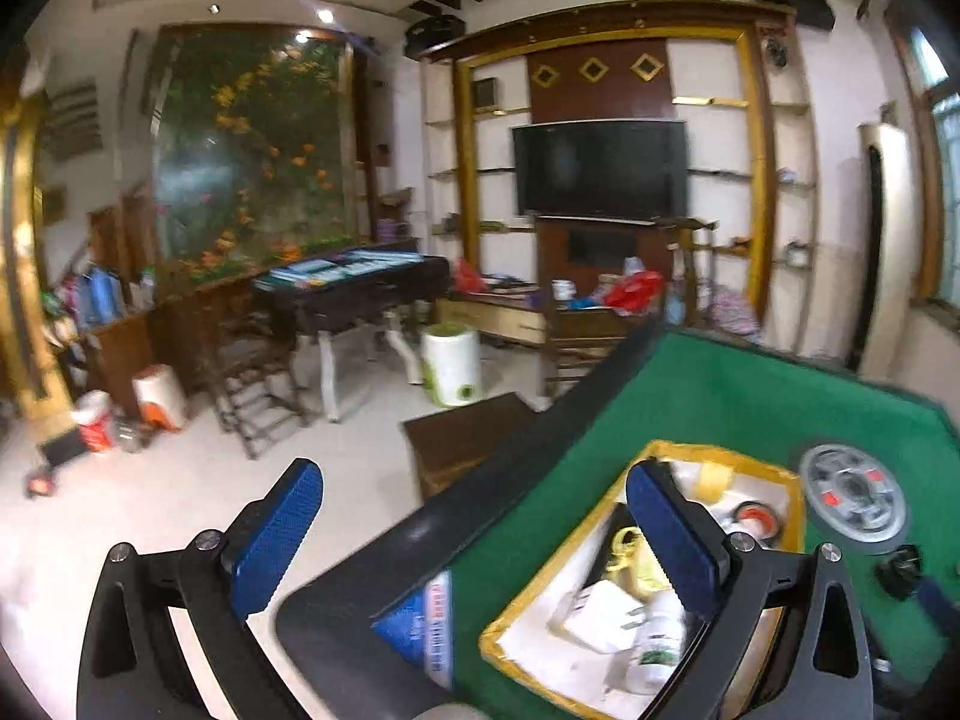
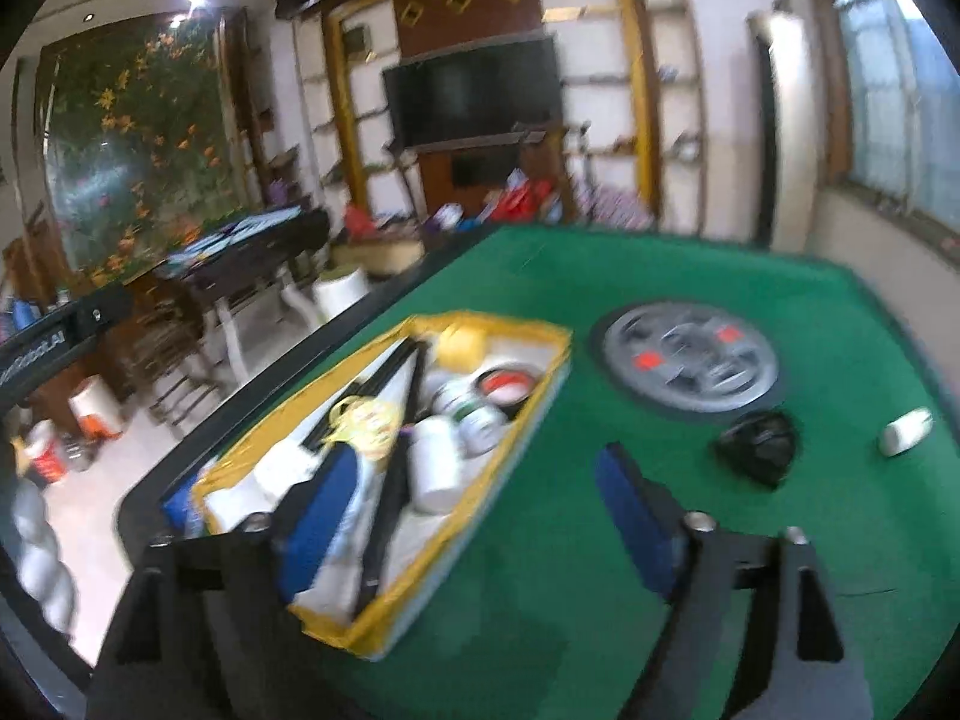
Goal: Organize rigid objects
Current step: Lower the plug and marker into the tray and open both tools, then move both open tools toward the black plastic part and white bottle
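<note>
On the green-topped bench (image 2: 600, 540), near its left edge, I find a yellow-trimmed storage box (image 2: 528, 414) already holding several rigid items: white bottles (image 2: 435, 462), a roll of tape with a red-and-white core (image 2: 507, 384), a yellow cord-like coil (image 2: 366, 420), long black bars (image 2: 390, 396) and a white charger plug (image 1: 603, 612).

I judge the task partly done. Three items lie loose on the felt, outside the box: a grey wheel with red marks (image 2: 690, 360), a black knob-like object (image 2: 759, 444) just in front of it, and a small white oblong piece (image 2: 906, 432) farther right. These appear to be what is left to collect.

My left hand-held gripper (image 1: 474, 534) is spread wide and carries nothing; one finger hangs over the box, the other is out past the bench edge, above the floor. My right hand-held gripper (image 2: 474, 516) is likewise spread and empty, one finger over the box, the other over bare felt.

Limits of inspection: the right wrist view is blurred, so the labels on the bottles are unreadable and the black object's identity is uncertain. The box's near end is hidden behind the gripper bodies. The white piece is too small to name.
</note>
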`<move>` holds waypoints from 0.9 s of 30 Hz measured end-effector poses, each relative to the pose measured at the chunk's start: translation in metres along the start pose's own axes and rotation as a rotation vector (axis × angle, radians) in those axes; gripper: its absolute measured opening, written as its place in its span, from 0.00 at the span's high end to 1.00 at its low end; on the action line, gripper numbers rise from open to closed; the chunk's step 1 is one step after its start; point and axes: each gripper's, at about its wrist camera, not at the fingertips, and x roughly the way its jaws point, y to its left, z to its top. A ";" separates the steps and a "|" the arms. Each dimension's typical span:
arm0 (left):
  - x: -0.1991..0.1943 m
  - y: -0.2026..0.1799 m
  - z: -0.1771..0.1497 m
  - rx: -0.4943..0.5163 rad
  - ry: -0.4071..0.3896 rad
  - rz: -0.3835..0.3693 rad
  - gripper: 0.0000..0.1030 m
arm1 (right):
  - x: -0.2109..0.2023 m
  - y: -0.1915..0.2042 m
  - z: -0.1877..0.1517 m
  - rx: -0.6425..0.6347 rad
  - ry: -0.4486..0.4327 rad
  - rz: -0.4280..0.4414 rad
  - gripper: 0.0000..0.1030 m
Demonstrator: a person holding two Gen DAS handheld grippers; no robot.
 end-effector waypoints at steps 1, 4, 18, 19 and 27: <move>0.001 -0.004 -0.001 0.015 0.013 0.000 0.01 | -0.003 -0.001 -0.001 -0.005 -0.016 -0.010 0.14; 0.002 -0.013 -0.004 0.053 0.069 -0.054 0.01 | -0.010 -0.002 -0.004 -0.034 -0.049 -0.034 0.13; -0.015 -0.028 -0.015 0.086 0.104 -0.100 0.01 | -0.016 -0.005 -0.014 -0.069 -0.087 -0.115 0.03; -0.016 -0.028 -0.015 0.087 0.105 -0.102 0.01 | -0.014 -0.006 -0.015 -0.070 -0.080 -0.121 0.03; -0.007 -0.025 -0.022 0.080 0.152 -0.118 0.01 | -0.003 0.002 -0.020 -0.103 -0.045 -0.153 0.03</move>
